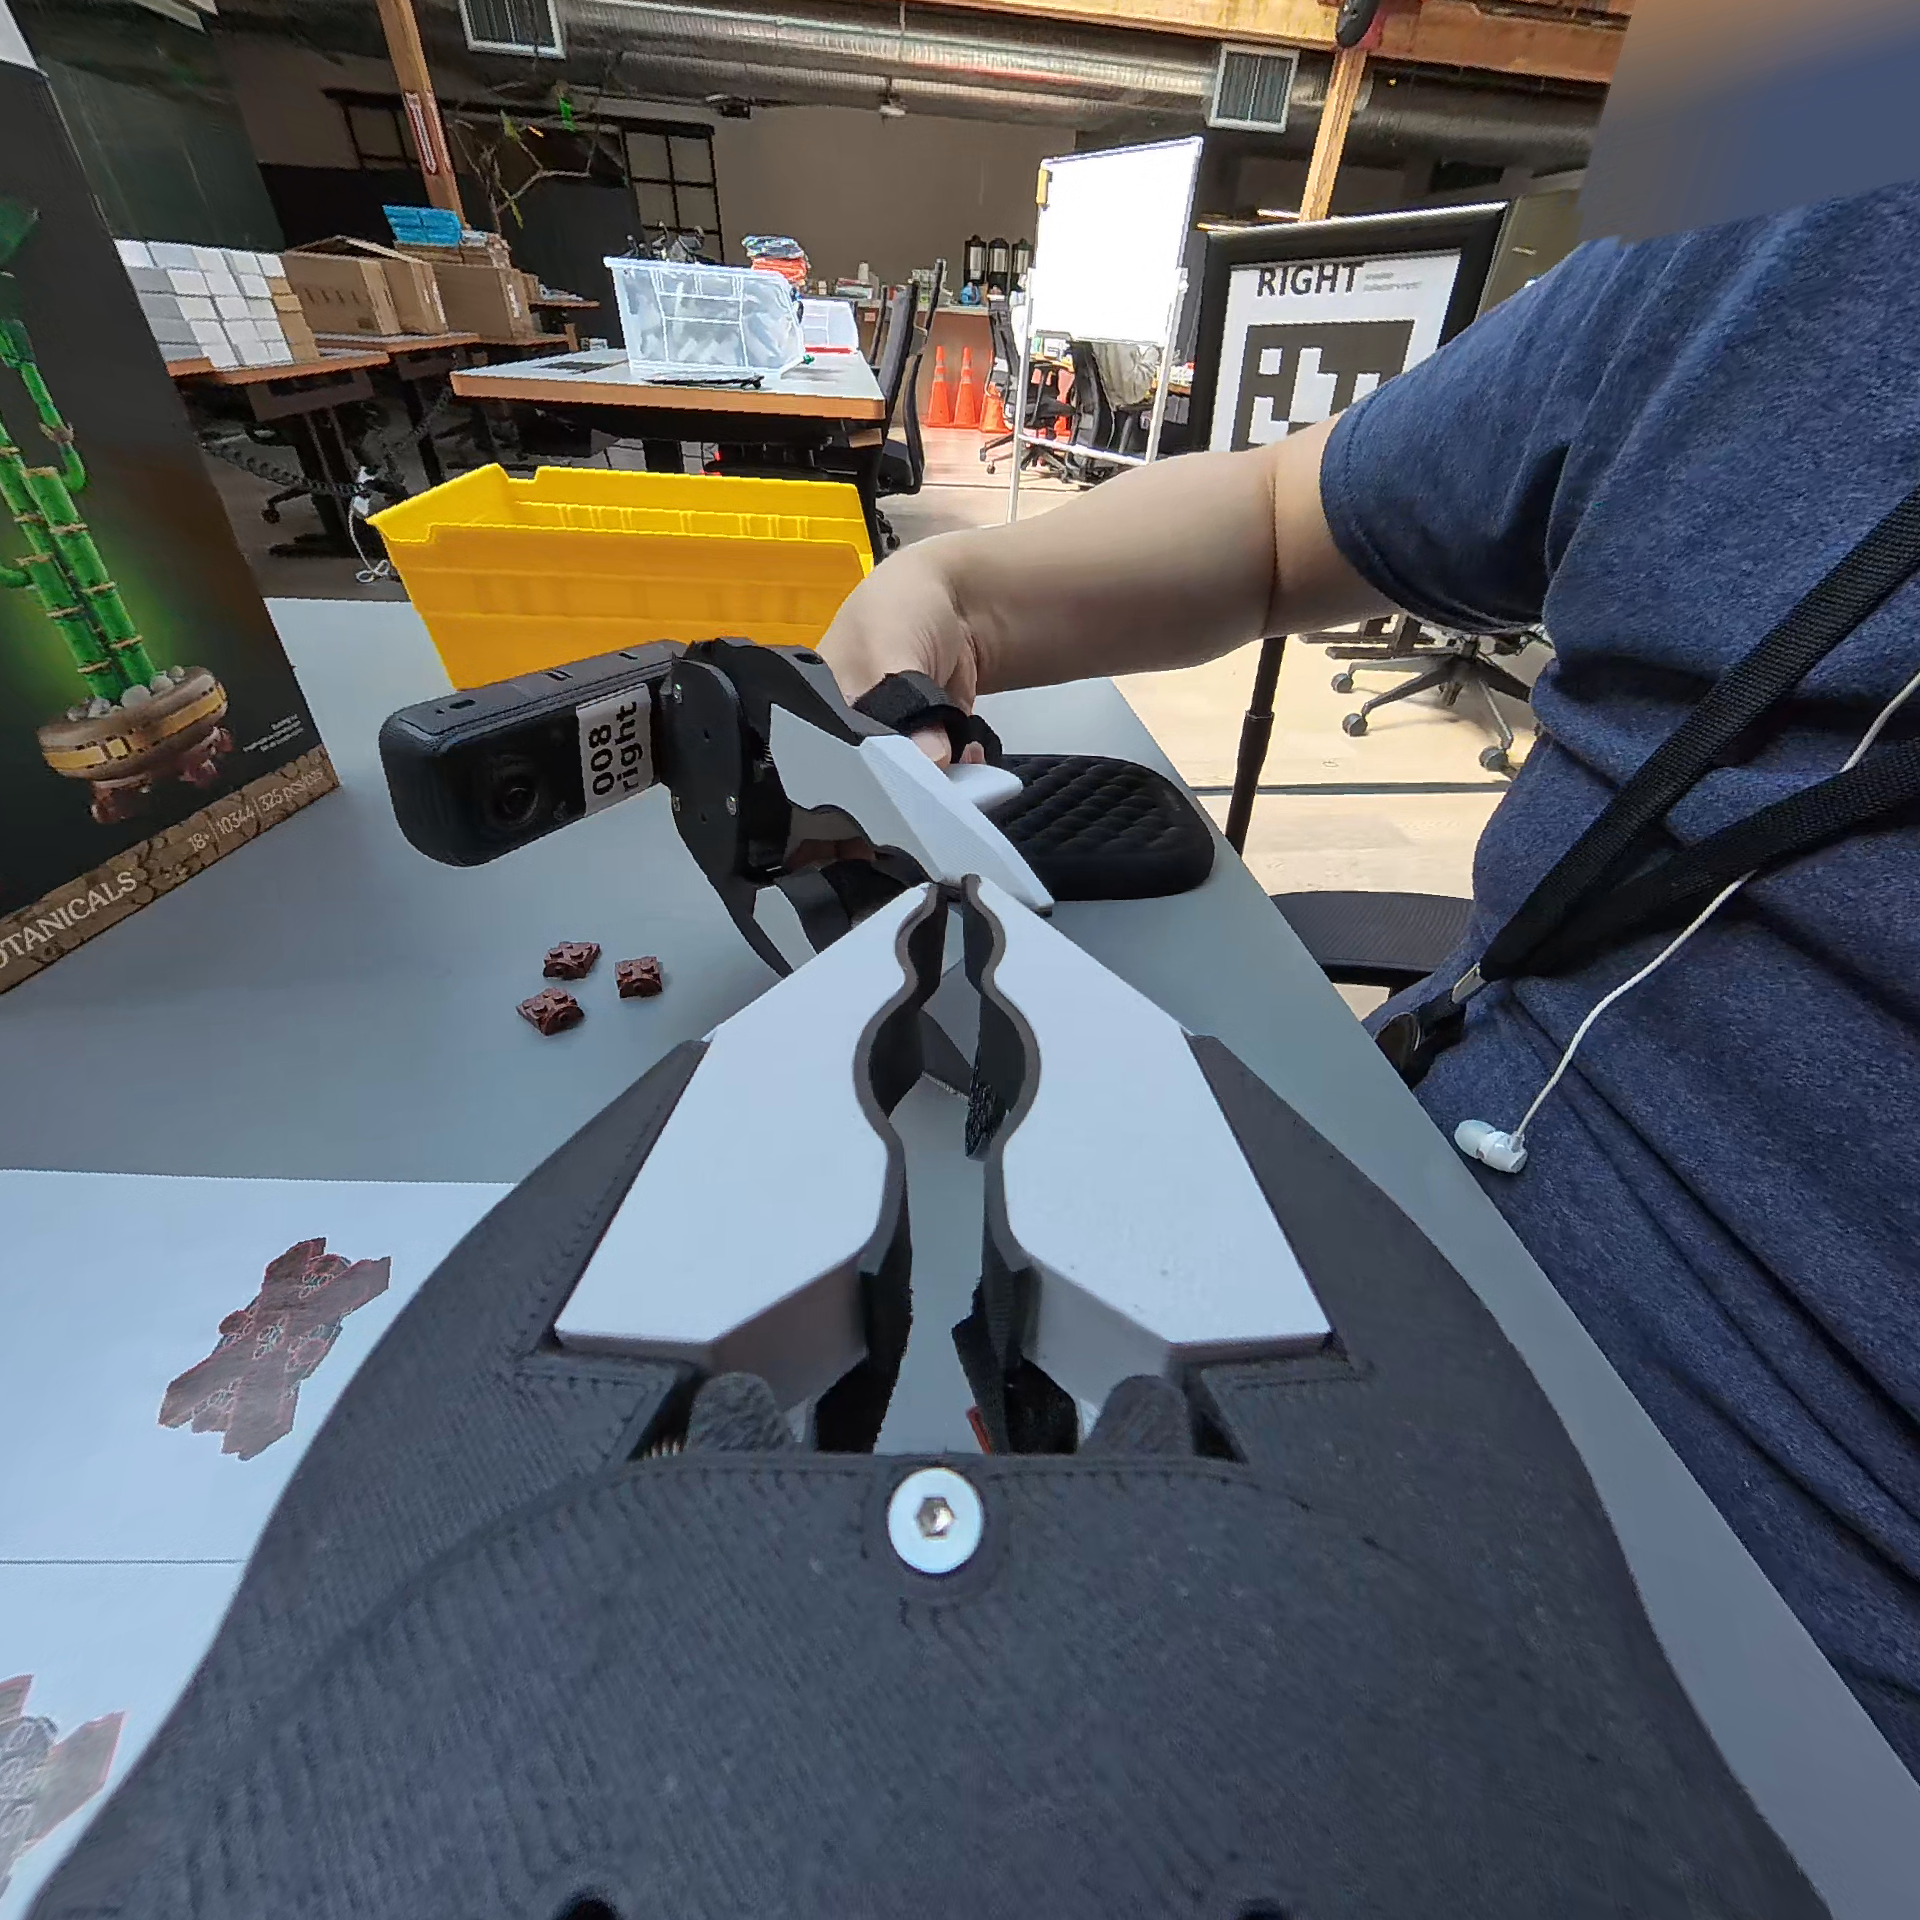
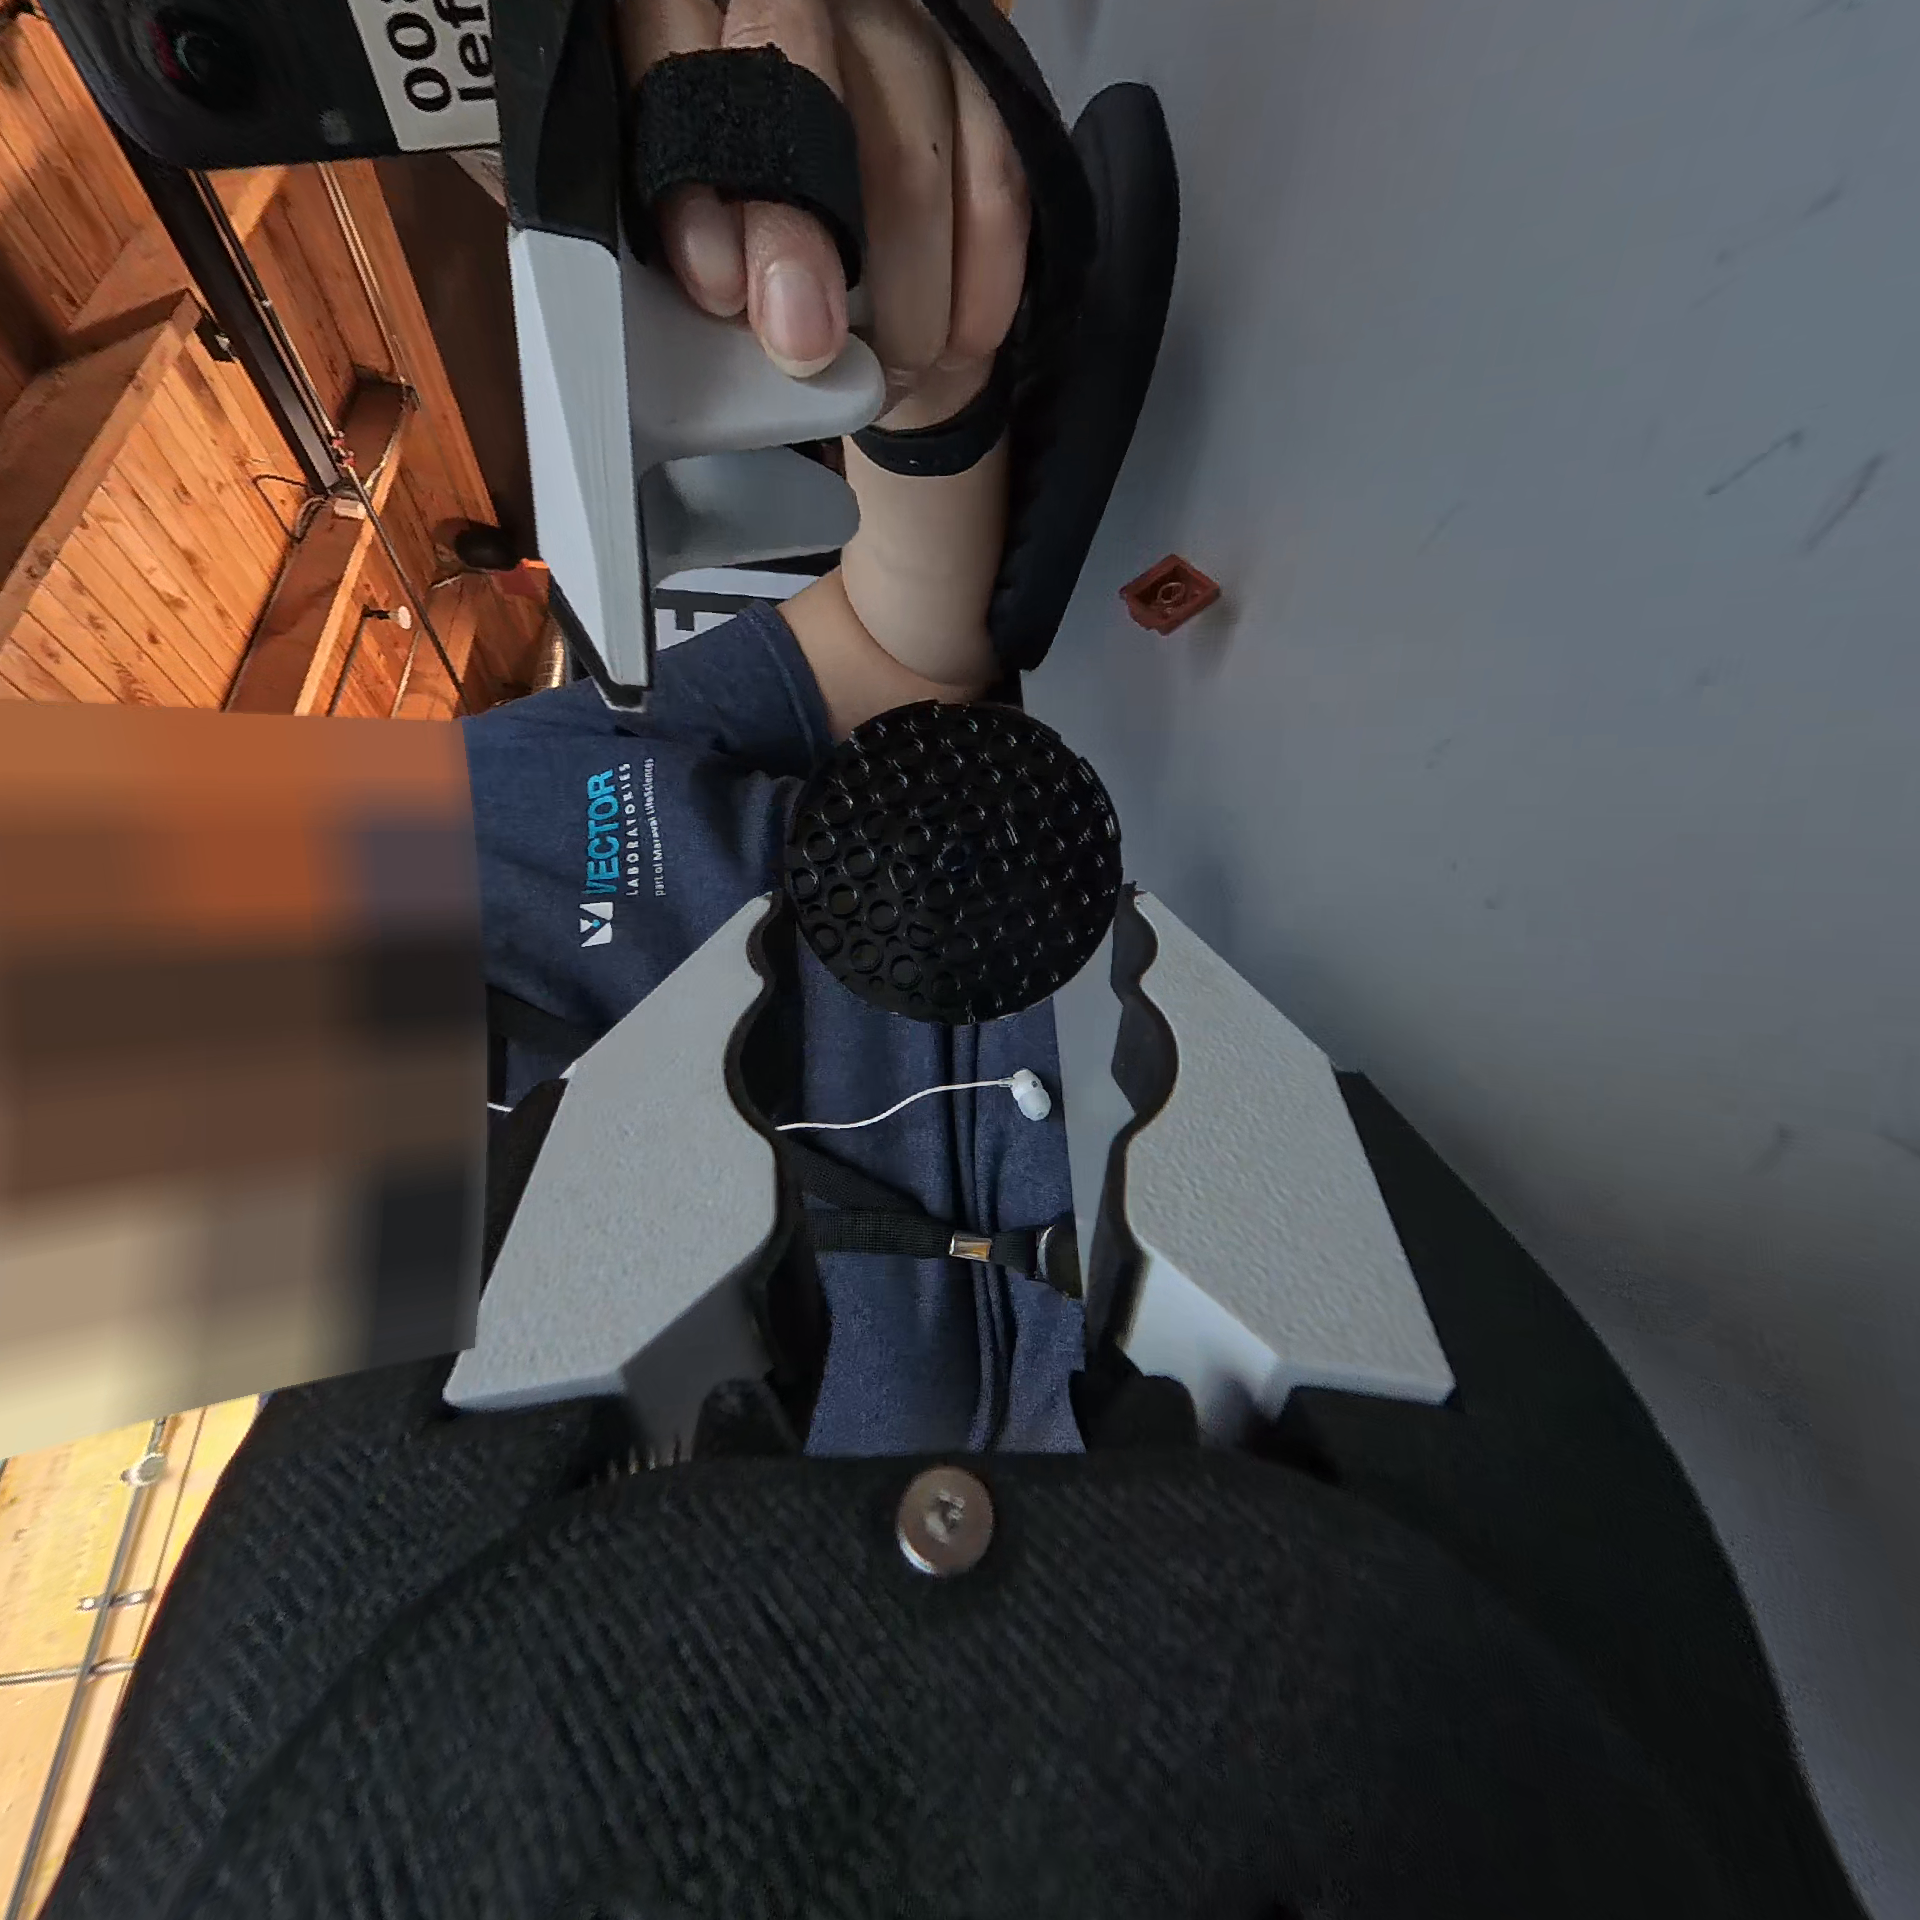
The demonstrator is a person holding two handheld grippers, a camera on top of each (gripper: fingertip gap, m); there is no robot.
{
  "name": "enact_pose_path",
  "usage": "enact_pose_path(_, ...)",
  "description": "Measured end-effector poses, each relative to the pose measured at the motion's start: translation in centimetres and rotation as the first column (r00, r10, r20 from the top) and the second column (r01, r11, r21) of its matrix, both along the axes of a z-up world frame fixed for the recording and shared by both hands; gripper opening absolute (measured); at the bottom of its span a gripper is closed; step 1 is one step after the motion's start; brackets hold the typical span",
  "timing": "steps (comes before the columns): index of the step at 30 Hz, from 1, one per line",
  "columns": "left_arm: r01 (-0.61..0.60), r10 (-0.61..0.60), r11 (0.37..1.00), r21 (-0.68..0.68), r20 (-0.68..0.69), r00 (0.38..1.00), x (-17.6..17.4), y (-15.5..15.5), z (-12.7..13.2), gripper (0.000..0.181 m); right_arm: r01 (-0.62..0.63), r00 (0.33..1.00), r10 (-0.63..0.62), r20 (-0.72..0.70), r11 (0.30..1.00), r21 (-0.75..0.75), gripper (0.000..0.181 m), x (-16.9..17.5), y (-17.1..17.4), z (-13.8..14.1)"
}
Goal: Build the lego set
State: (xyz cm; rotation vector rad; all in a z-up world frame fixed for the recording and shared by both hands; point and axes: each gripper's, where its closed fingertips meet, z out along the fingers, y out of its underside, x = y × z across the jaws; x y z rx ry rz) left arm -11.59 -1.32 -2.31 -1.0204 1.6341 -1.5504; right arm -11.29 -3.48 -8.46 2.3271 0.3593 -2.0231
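My right gripper [image 2: 954,899] is rolled on its side and points at the person's chest. Its jaws stand wide apart, and the tips press both edges of a black round plate [image 2: 945,821] patterned with round holes, held in the air. My left gripper [image 1: 951,891] is shut to a sliver with nothing seen between its tips. It points at the right gripper [image 1: 1039,899], tips almost touching. It also shows in the right wrist view [image 2: 623,691], above-left of the plate. Three small reddish-brown pieces [image 1: 582,982] lie on the grey table [image 1: 312,1039]. One brown piece [image 2: 1169,594] shows in the right wrist view.
The set's box [image 1: 114,623] stands at the left and a yellow bin [image 1: 623,561] behind. Instruction pages [image 1: 208,1351] lie at the near left. A black quilted pad [image 1: 1117,821] lies at the table's edge. The person in a blue shirt [image 1: 1714,831] sits close on the right.
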Motion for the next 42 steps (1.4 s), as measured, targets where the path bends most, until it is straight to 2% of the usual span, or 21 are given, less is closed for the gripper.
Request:
enact_pose_path(1,-0.011,0.011,1.0,-0.004,0.001,1.0,0.0,0.3,0.1,0.0,0.0,0.999,-0.001,0.033,1.0,0.022,0.061,0.0,0.1,-0.5)
enact_pose_path(7,-0.117,0.119,0.992,-0.038,0.036,0.992,-0.6,2.8,1.4,0.0,0.004,0.993,-0.034,0.117,0.968,0.251,0.061,0.1,0.9,-0.9)
enact_pose_path(11,-0.22,0.217,0.959,-0.181,-0.033,0.976,-0.8,5.8,1.4,0.0,0.021,0.981,-0.108,0.164,0.889,0.458,0.061,0.2,2.2,-0.6)
enact_pose_path(12,-0.229,0.216,0.942,-0.246,-0.082,0.973,-0.8,6.4,1.0,0.0,0.014,0.969,-0.147,0.2,0.838,0.546,0.061,0.4,2.9,-0.6)
enact_pose_path(13,-0.237,0.2,0.916,-0.323,-0.144,0.969,-0.8,6.9,0.4,0.0,0.0,0.95,-0.203,0.235,0.758,0.653,0.061,0.7,3.9,-0.4)
enact_pose_path(14,-0.25,0.176,0.88,-0.405,-0.212,0.961,-0.8,7.3,-0.4,0.0,-0.016,0.929,-0.273,0.251,0.647,0.762,0.061,1.1,5.0,0.2)
enact_pose_path(16,-0.281,0.097,0.781,-0.558,-0.336,0.937,-0.8,7.8,-2.1,0.0,-0.08,0.882,-0.404,0.243,0.381,0.921,0.061,1.5,7.0,2.3)
enact_pose_path(18,-0.301,0.022,0.696,-0.652,-0.399,0.917,-0.9,7.7,-3.4,0.0,-0.179,0.853,-0.472,0.225,0.142,0.974,0.062,0.8,7.9,4.1)
enact_pose_path(20,-0.329,-0.002,0.672,-0.663,-0.446,0.895,-1.1,7.3,-4.5,0.0,-0.287,0.826,-0.505,0.252,0.009,0.958,0.062,-0.6,8.5,4.4)
enact_pose_path(22,-0.354,-0.009,0.679,-0.643,-0.49,0.872,-1.4,6.9,-5.5,0.0,-0.4,0.807,-0.495,0.322,-0.055,0.915,0.062,-2.2,8.8,3.0)
enact_pose_path(25,-0.351,-0.035,0.642,-0.682,-0.484,0.874,-1.7,6.7,-5.4,0.0,-0.497,0.772,-0.497,0.395,-0.086,0.863,0.061,-3.4,9.4,1.0)
enact_pose_path(30,-0.42,0.02,0.632,-0.651,-0.528,0.849,-2.4,8.1,-6.4,0.0,-0.402,0.806,-0.494,0.327,-0.05,0.914,0.061,-3.1,9.3,1.5)
enact_pose_path(33,-0.487,0.097,0.654,-0.579,-0.574,0.813,-2.9,9.3,-7.2,0.0,-0.415,0.785,-0.521,0.336,-0.039,0.909,0.061,-2.2,9.3,1.2)
enact_pose_path(37,-0.45,0.122,0.661,-0.6,-0.506,0.854,-3.1,9.8,-5.6,0.005,-0.495,0.735,-0.553,0.391,-0.045,0.867,0.061,-1.5,9.4,0.2)
enact_pose_path(39,-0.4,0.135,0.703,-0.588,-0.442,0.887,-2.9,9.6,-4.3,0.008,-0.497,0.733,-0.555,0.394,-0.04,0.867,0.061,-1.5,9.3,0.0)
enact_pose_path(41,-0.341,0.172,0.808,-0.479,-0.362,0.916,-2.9,9.0,-2.9,0.009,-0.466,0.754,-0.527,0.392,-0.01,0.884,0.061,-1.7,9.0,0.0)
enact_pose_path(42,-0.316,0.193,0.86,-0.4,-0.317,0.929,-2.9,8.6,-2.3,0.017,-0.408,0.795,-0.48,0.371,0.028,0.912,0.061,-2.1,8.5,0.1)
